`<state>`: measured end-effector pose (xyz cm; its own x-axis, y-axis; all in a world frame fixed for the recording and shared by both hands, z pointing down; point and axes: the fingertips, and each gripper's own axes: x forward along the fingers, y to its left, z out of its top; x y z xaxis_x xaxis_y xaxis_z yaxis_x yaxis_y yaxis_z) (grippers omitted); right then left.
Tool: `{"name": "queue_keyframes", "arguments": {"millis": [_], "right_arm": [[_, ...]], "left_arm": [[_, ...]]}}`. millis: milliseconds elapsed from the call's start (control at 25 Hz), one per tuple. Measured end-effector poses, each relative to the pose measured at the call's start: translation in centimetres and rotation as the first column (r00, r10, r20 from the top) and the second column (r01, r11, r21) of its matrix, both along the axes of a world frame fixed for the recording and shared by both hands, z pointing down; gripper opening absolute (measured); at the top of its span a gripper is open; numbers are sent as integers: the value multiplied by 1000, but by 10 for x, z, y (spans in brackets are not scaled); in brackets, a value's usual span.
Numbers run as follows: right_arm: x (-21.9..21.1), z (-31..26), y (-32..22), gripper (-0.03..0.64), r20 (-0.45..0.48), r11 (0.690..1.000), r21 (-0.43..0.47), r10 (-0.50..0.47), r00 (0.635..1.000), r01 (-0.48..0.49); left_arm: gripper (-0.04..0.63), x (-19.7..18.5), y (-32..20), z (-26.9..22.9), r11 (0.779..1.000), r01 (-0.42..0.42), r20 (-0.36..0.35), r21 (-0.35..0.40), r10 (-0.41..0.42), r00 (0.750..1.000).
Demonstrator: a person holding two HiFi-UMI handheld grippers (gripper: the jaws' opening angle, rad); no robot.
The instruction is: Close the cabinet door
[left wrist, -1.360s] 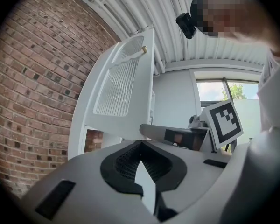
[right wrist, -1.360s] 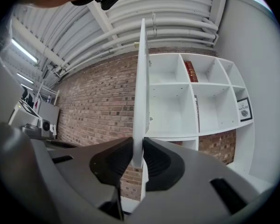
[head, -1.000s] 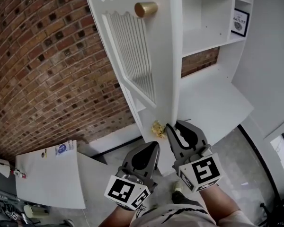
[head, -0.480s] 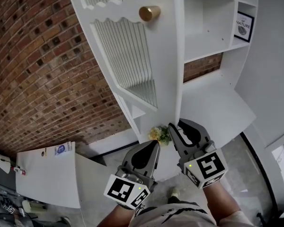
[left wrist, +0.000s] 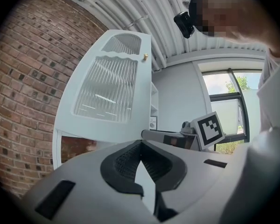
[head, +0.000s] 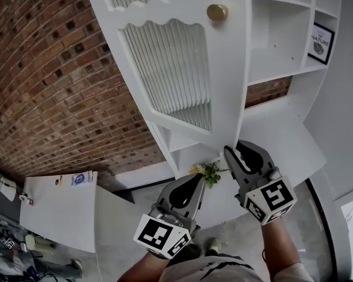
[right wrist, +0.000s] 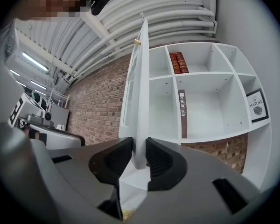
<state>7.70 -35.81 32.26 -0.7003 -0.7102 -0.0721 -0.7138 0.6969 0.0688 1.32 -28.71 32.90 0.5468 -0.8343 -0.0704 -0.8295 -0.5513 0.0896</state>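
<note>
- Cabinet door [head: 182,69] stands ajar from the shelf unit [head: 270,51]. Its free edge sits between the right gripper's [head: 238,151] jaws, which have just been opening slightly yet touch both faces. Pushing square to the swing looks best.
- Left gripper [head: 195,181] hangs beside it, jaws together, holding nothing.
- Flower sprig [head: 209,170] under the door's lower corner might snag.
- Books [right wrist: 176,62] and a framed print [head: 320,40] sit deeper in the shelves.

Grey left tongs [head: 195,178], right tongs [head: 233,148], black pads [right wrist: 161,160], checker-marked cubes [head: 271,197].
</note>
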Motion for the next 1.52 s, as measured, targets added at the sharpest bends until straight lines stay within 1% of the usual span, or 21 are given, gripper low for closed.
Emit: {"name": "queue_keyframes", "arguments": {"millis": [200, 440, 600, 880, 1120, 1280, 1520], "right_arm": [[9, 0, -33, 101, 13, 1000, -13, 20, 1000, -19], [13, -2, -69, 123, 26, 999, -34, 41, 999, -40], [15, -4, -89, 130, 36, 999, -27, 33, 999, -32], [18, -3, -119, 141, 54, 998, -12, 65, 996, -65], [16, -4, -140, 152, 53, 995, -33, 95, 994, -93], [14, -5, -153, 152, 32, 991, -19, 135, 990, -135], [10, -5, -170, 152, 15, 984, -21, 178, 984, -178]], "left_arm": [[11, -1, -18, -2, 1000, -19, 3, 16, 19, 1000], [11, -9, -44, -8, 998, -50, -9, 28, 50, 999], [11, -9, -64, -6, 997, -80, -8, 22, 80, 997], [11, -11, -91, -2, 994, -110, -8, 14, 110, 994], [11, -16, -109, 0, 993, -116, -17, 4, 116, 993], [11, -19, -117, 1, 992, -123, -24, 5, 123, 992], [11, -25, -126, 2, 992, -126, -29, 3, 126, 992]]}}
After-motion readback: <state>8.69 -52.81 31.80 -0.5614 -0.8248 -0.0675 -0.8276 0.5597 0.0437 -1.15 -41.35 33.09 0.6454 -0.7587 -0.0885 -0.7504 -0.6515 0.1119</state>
